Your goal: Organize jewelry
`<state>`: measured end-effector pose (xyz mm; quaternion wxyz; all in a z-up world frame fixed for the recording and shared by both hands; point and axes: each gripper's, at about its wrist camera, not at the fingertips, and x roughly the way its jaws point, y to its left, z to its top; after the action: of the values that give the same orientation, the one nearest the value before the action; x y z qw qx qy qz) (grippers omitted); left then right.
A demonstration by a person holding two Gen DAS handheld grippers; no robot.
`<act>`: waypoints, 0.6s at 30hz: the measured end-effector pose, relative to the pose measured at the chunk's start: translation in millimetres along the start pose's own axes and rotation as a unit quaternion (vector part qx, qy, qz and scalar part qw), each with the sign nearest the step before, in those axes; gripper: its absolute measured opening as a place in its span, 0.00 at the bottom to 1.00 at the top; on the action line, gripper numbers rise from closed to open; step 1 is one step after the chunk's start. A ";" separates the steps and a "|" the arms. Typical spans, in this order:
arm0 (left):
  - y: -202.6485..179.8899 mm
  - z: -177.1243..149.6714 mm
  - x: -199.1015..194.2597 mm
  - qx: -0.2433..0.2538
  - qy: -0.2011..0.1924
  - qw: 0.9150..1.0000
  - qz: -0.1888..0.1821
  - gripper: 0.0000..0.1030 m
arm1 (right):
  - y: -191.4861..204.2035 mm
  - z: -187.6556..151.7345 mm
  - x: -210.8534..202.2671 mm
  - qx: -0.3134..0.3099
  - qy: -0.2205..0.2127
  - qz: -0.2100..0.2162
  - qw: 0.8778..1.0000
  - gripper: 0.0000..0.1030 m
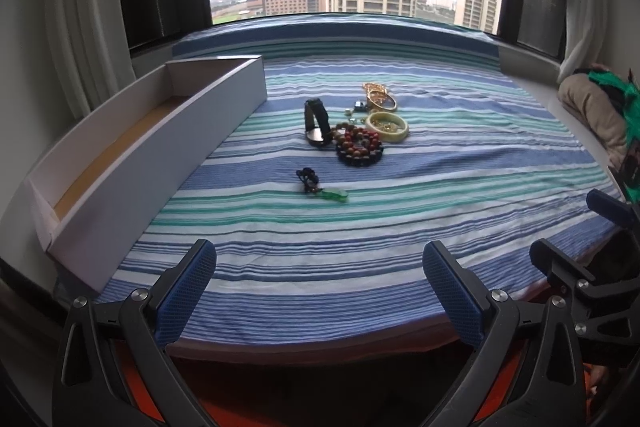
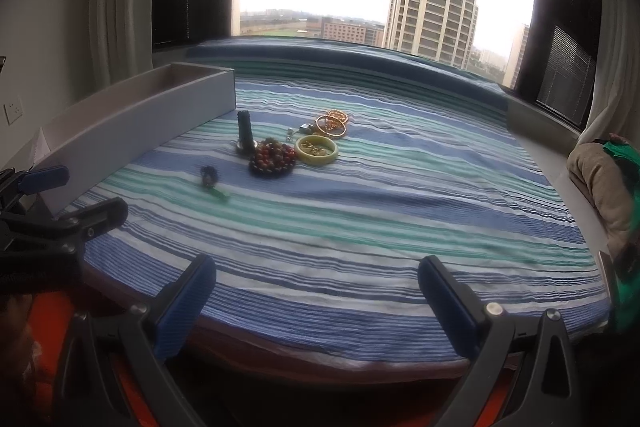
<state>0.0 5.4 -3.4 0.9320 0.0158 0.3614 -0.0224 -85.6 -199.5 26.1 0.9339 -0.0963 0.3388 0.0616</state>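
A pile of jewelry lies mid-way on the striped cloth: a black watch [image 1: 316, 123] [image 2: 245, 131], a coil of red-brown beads [image 1: 358, 147] [image 2: 273, 157], a pale jade bangle [image 1: 387, 127] [image 2: 317, 149], gold bangles [image 1: 382, 97] [image 2: 332, 123], and nearer, a dark bead string with a green pendant [image 1: 320, 185] [image 2: 212, 181]. A long white box [image 1: 160, 147] [image 2: 132, 131] lies empty at the left. My left gripper [image 1: 320, 287] and right gripper [image 2: 316, 291] hang open over the cloth's near edge, well short of the jewelry.
The striped cloth [image 1: 360, 235] covers a window-seat platform ending at a big window. A beige and green bundle [image 1: 596, 111] [image 2: 600, 179] lies at the right edge. The other gripper shows at the right of the left view [image 1: 592, 267] and the left of the right view [image 2: 60, 219].
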 end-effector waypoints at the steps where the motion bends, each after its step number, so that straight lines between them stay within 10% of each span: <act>1: 0.2 0.3 -1.1 -0.001 -0.002 1.000 0.000 1.00 | -0.4 0.2 -0.3 0.001 -0.001 -0.001 1.000 1.00; 18: 0.9 0.3 -3.3 -0.004 -0.009 1.000 -0.004 1.00 | 1.5 0.5 0.3 0.000 -0.002 0.001 1.000 1.00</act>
<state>-2.3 6.4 -1.0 0.9353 0.0103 0.3528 -0.0251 -85.3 -197.9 26.0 0.9344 -0.0956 0.3374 0.0630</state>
